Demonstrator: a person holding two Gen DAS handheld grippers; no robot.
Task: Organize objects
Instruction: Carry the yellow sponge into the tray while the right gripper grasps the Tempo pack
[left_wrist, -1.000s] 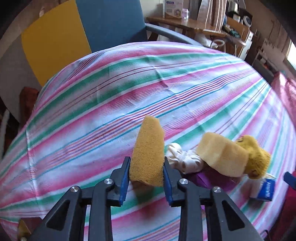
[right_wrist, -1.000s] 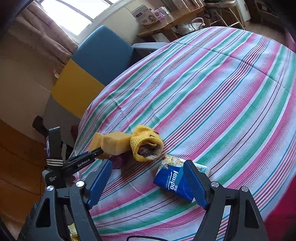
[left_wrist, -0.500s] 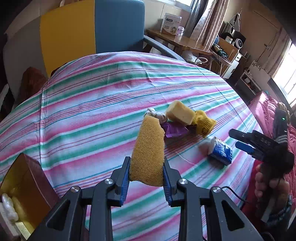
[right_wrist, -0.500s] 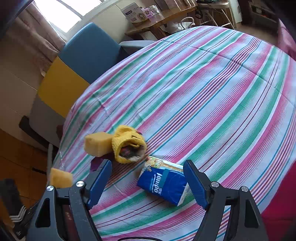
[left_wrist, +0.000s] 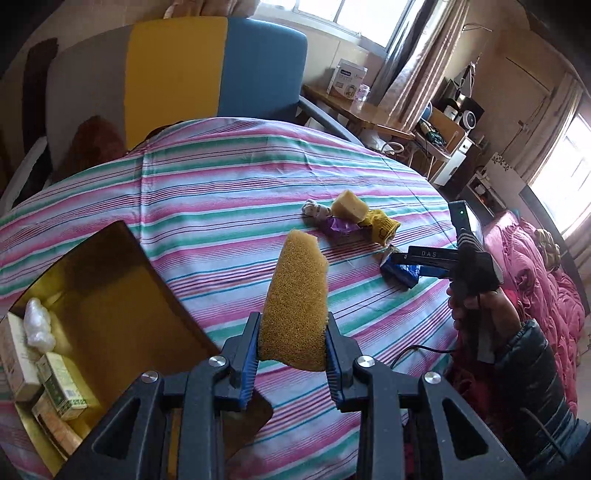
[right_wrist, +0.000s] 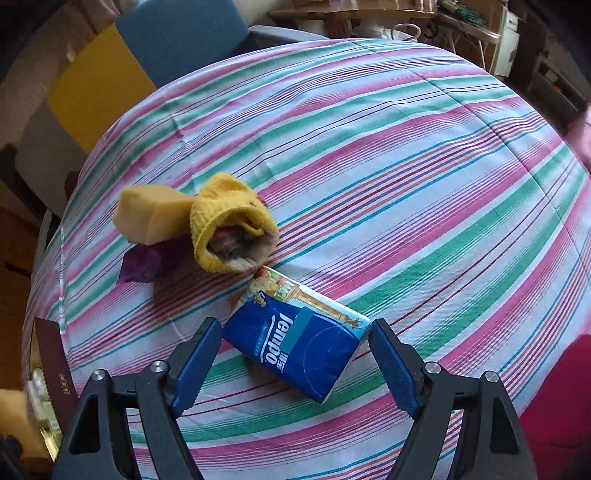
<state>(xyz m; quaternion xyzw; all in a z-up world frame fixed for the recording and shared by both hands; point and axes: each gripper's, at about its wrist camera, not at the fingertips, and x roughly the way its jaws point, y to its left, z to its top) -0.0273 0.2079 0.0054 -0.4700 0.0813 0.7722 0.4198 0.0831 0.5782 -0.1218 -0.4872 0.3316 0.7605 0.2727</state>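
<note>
My left gripper (left_wrist: 291, 358) is shut on a yellow sponge (left_wrist: 297, 299) and holds it upright above the striped table, beside an open gold-lined box (left_wrist: 107, 295) at the left. My right gripper (right_wrist: 295, 354) is open, its jaws on either side of a blue Tempo tissue pack (right_wrist: 295, 339) that lies on the cloth. Beyond the pack lie a rolled yellow sock (right_wrist: 229, 225), a second sponge (right_wrist: 151, 214) and a purple wrapper (right_wrist: 147, 262). The right gripper also shows in the left wrist view (left_wrist: 424, 258).
The box holds small cartons (left_wrist: 61, 384) and a white bundle (left_wrist: 37, 325). A white sock (left_wrist: 316, 208) lies by the pile. A yellow and blue chair (left_wrist: 207, 70) stands behind the table. A pink bedspread (left_wrist: 535, 266) is at the right.
My left gripper has pulled back and up with the sponge, bringing the open box into view. My right gripper has moved in so the tissue pack lies between its jaws.
</note>
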